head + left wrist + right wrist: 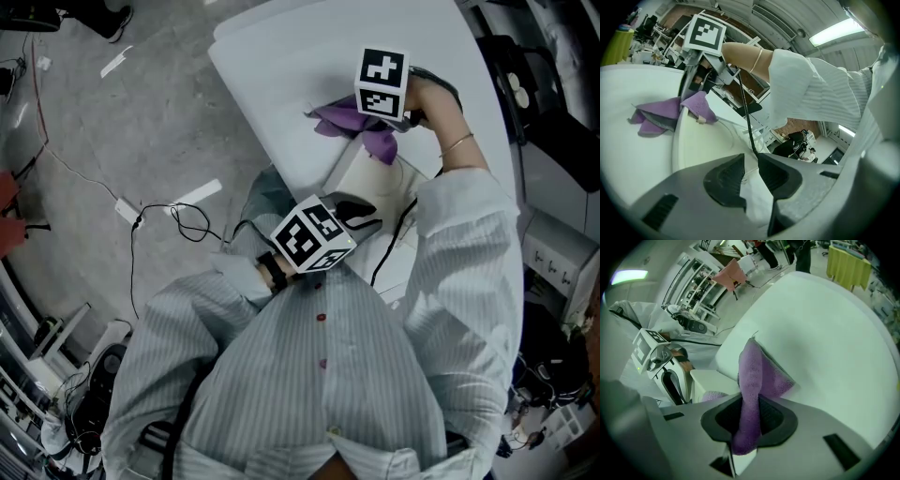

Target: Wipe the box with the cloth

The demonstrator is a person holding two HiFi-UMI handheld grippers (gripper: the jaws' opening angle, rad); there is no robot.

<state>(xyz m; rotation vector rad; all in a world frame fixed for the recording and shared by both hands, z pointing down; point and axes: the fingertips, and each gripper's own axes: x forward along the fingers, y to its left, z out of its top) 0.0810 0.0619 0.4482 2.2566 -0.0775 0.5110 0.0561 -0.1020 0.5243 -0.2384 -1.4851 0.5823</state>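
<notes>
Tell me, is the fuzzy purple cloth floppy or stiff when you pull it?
Probably floppy: the fuzzy purple cloth folds and droops where the right gripper pinches it. Likely light and not slippery: its fluffy pile bunches over the edge of the white box.

Your head view runs dim and grey, lit softly from above, shadows faint. Both gripper views bulge at the edges and fade to black corners. The long fluorescent ceiling strip (836, 32) blows out to glare; the purple terry cloth (751, 376) reads crisp.
</notes>
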